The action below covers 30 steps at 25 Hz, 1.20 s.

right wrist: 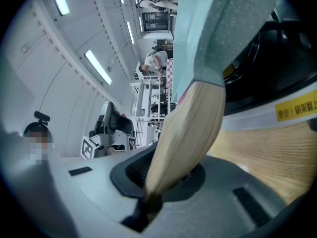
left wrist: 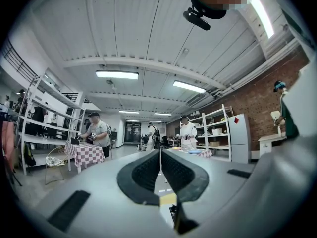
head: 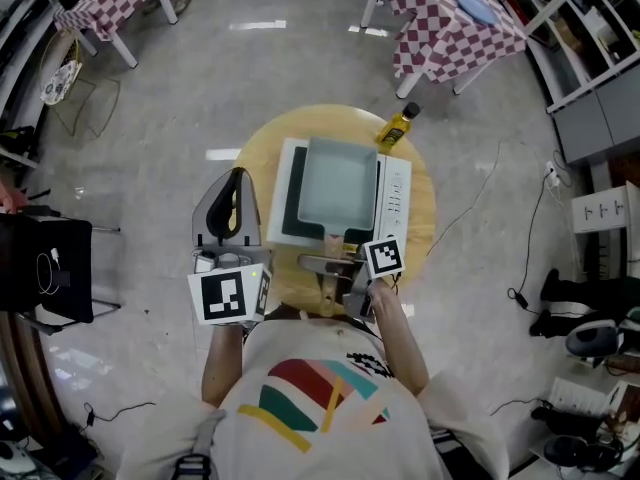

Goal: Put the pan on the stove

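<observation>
Right gripper (right wrist: 166, 177) clamps pan handle (right wrist: 190, 128), its view alone confirming; left gripper (left wrist: 160, 168) closed, empty

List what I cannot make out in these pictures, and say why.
- Whether the pan rests on the stove: the head view looks from above, and in the right gripper view the pan covers the contact.
- Print on the stove: too small in the head view.
- Label on the bottle: too small in the head view.
- Text on the yellow sticker: cut off by the right gripper view's edge.
</observation>
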Motion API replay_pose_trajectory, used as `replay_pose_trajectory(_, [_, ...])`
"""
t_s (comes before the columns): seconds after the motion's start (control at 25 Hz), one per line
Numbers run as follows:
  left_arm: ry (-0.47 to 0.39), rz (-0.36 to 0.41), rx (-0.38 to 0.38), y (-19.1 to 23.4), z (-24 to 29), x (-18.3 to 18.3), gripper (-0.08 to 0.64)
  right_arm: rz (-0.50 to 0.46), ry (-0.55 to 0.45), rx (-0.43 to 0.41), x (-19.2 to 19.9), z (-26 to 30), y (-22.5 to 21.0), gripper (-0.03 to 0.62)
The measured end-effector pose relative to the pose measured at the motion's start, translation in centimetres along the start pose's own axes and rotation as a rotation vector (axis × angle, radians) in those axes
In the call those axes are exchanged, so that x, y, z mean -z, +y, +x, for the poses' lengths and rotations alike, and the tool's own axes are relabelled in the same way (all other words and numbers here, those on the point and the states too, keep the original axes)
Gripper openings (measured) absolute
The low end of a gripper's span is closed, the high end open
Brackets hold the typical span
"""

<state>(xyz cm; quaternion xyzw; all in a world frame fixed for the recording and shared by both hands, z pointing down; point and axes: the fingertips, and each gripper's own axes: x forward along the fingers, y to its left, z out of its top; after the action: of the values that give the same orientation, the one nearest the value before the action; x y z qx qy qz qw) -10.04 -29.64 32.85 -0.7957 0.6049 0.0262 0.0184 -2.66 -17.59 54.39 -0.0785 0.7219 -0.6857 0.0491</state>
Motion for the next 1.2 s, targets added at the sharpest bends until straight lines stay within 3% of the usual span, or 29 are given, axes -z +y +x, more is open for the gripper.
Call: replay_pose_trajectory(1.2, [0.022, 0.001, 0.017, -1.2, 0.0, 0.9, 0.009, -0.012, 0.005, 0.03, 0.2, -0.3, -2.7, 0.002])
